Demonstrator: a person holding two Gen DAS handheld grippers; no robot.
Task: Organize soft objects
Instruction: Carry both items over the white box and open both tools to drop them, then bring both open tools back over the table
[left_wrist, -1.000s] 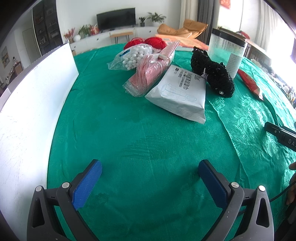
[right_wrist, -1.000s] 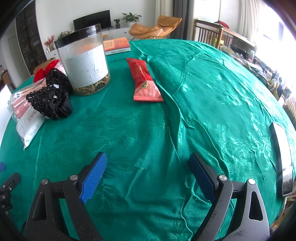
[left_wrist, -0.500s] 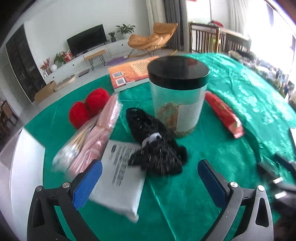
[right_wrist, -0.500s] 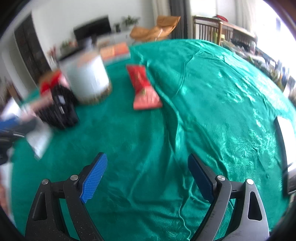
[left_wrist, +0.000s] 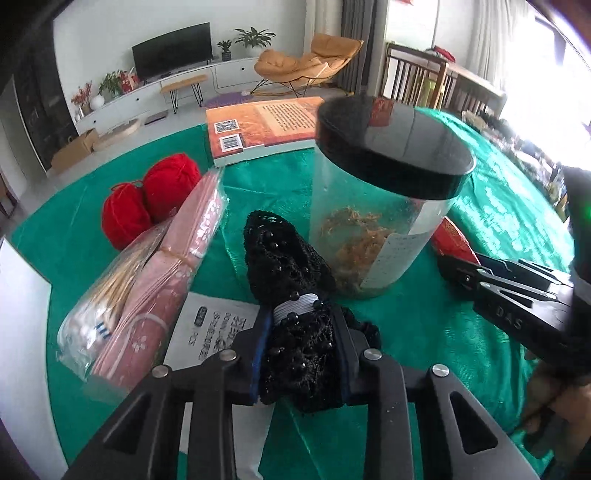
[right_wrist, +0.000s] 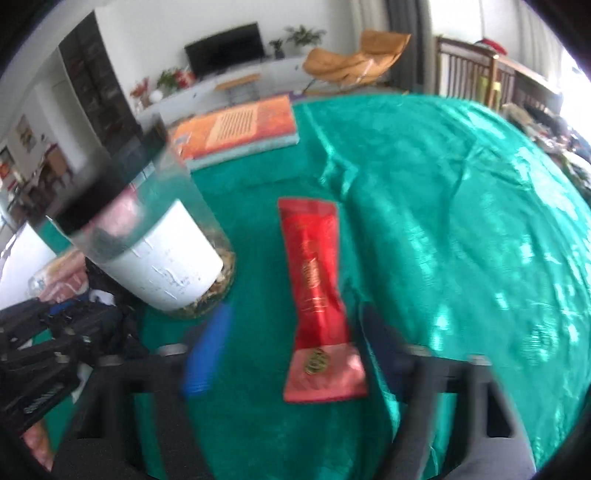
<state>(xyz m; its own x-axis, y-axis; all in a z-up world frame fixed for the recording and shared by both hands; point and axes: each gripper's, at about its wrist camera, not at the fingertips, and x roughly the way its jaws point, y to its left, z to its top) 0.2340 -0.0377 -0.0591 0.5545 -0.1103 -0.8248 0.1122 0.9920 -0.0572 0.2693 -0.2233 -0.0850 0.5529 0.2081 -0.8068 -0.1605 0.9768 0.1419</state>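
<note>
Already my left gripper (left_wrist: 301, 354) is clamped on the black beaded pouch (left_wrist: 291, 295), lower centre, long axis running up-frame toward the jar (left_wrist: 384, 206). Right gripper (right_wrist: 291, 354) is spread wide, straddling the red packet (right_wrist: 317, 295), lengthwise between its fingers.

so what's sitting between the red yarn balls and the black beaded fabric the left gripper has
In the left wrist view, the pink packet lies between the red yarn balls and the black beaded fabric that the left gripper clamps.

Glossy green tablecloth (left_wrist: 424, 325), beaded black knit pouch (left_wrist: 295, 295), seemingly plastic jar (left_wrist: 376, 229).
</note>
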